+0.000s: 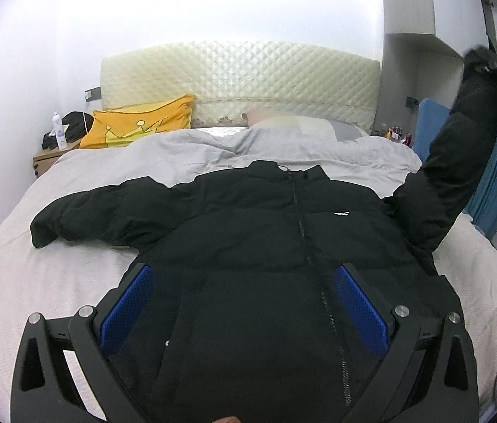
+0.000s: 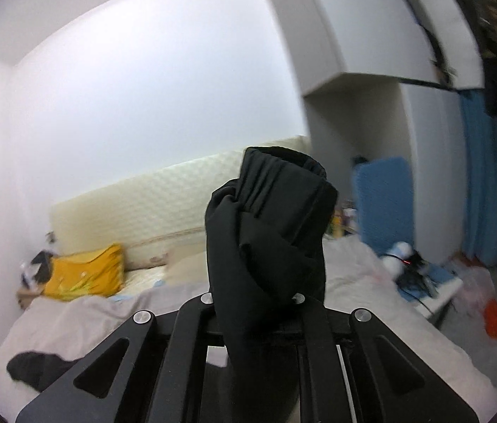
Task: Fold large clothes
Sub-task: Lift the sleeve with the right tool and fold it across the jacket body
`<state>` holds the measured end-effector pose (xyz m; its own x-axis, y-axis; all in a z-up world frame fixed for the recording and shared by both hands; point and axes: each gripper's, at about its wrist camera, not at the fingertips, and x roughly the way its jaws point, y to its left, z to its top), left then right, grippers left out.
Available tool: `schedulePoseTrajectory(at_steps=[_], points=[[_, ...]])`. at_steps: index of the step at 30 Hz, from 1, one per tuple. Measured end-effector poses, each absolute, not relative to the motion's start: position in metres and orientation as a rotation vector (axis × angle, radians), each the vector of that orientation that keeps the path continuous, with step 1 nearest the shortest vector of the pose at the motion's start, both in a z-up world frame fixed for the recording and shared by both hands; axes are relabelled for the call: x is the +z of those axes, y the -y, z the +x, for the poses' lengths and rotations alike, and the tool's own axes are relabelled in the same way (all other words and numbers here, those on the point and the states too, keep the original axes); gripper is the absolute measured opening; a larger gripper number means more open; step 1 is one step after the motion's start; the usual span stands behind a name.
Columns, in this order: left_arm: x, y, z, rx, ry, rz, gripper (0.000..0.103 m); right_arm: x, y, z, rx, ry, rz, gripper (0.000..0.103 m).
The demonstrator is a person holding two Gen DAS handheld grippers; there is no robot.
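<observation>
Left wrist view: black puffer jacket (image 1: 266,232) lies face up on the bed (image 1: 12,275), zip closed, collar toward the headboard (image 1: 241,77). Left claw (image 1: 244,303) hangs over the lower front w/ blue pads (image 1: 128,303) spread wide, nothing between them, prob. waiting to pin or take the hem. One sleeve lies flat out to the side; the other sleeve (image 1: 460,162) is lifted up off the bed, likely so it can be swung across the chest for the first fold. Right wrist view: right claw (image 2: 259,299) is closed on that sleeve's cuff (image 2: 276,211), fabric bunched between the jaws and standing up in front of the lens. Pads themselves hidden by cloth. Hem is cut off at frame bottom; right view is motion-blurred, so bedside clutter is hard to make out. Yellow pillow (image 1: 139,123) sits by the headboard.
</observation>
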<state>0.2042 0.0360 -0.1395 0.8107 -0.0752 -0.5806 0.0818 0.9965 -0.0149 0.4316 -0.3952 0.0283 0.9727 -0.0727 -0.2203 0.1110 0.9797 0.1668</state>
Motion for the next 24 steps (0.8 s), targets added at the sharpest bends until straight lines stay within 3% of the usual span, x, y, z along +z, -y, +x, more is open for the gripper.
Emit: schedulePoseTrajectory(at_steps=[12,24], points=[[-0.149,-0.073,0.213,-0.042,-0.648,-0.018,0.102,-0.052,0.188,0.482,0.246,-0.317,0.047,0.010],[-0.162,-0.124,0.224,-0.005,-0.672,-0.122,0.102,-0.218,0.044,0.528,0.446,-0.644,-0.011,0.011]])
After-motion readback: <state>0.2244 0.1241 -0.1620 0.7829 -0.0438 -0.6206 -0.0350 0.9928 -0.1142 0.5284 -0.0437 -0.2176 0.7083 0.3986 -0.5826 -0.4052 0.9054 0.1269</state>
